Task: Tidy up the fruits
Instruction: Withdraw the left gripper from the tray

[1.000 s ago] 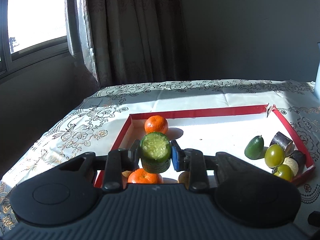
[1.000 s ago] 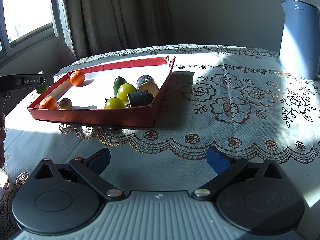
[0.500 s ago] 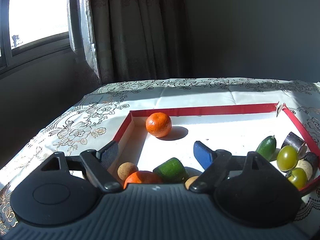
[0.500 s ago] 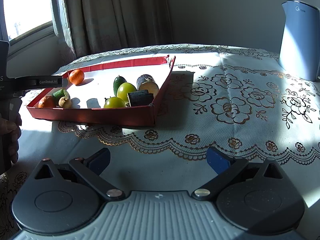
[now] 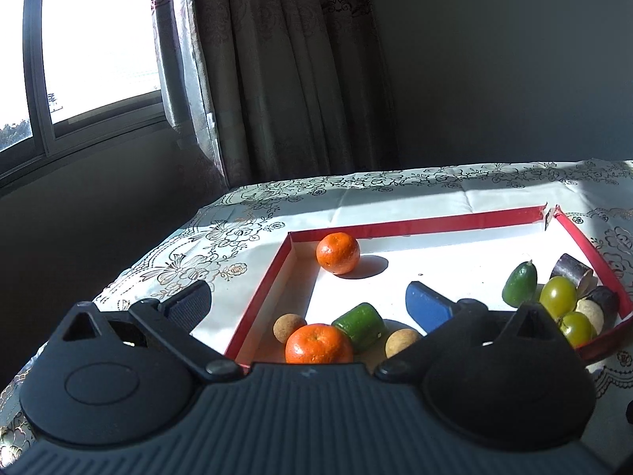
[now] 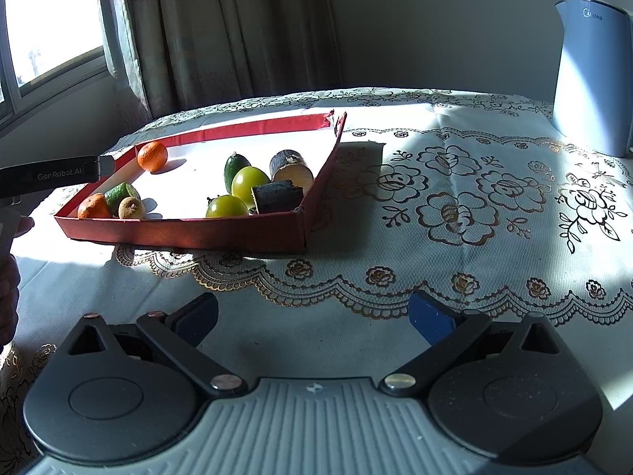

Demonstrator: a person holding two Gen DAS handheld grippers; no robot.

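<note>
A shallow red tray [image 5: 435, 222] [image 6: 221, 233] holds the fruit. At its near left corner lie a green cucumber piece [image 5: 360, 326] [image 6: 122, 194], an orange [image 5: 318, 344] [image 6: 93, 206] and two small brown fruits [image 5: 289, 327] [image 5: 401, 342]. A second orange [image 5: 338, 253] [image 6: 152, 155] sits at the far left. Green fruits [image 5: 558, 297] [image 6: 249, 181] and dark cut pieces [image 5: 573, 271] [image 6: 277, 197] cluster at the right end. My left gripper [image 5: 308, 303] is open and empty, above the tray's near left corner. My right gripper [image 6: 312, 314] is open and empty over the tablecloth, short of the tray.
A grey-blue kettle [image 6: 589, 75] stands at the back right of the table. The floral tablecloth [image 6: 455, 206] stretches right of the tray. A curtain [image 5: 285, 71] and window [image 5: 91, 39] are behind the table's far left edge. The left gripper's body [image 6: 51, 174] shows at the left.
My left gripper opened and let go of the cucumber piece, which now lies in the tray beside the near orange. The left gripper then drew back and up. The right gripper stayed put.
</note>
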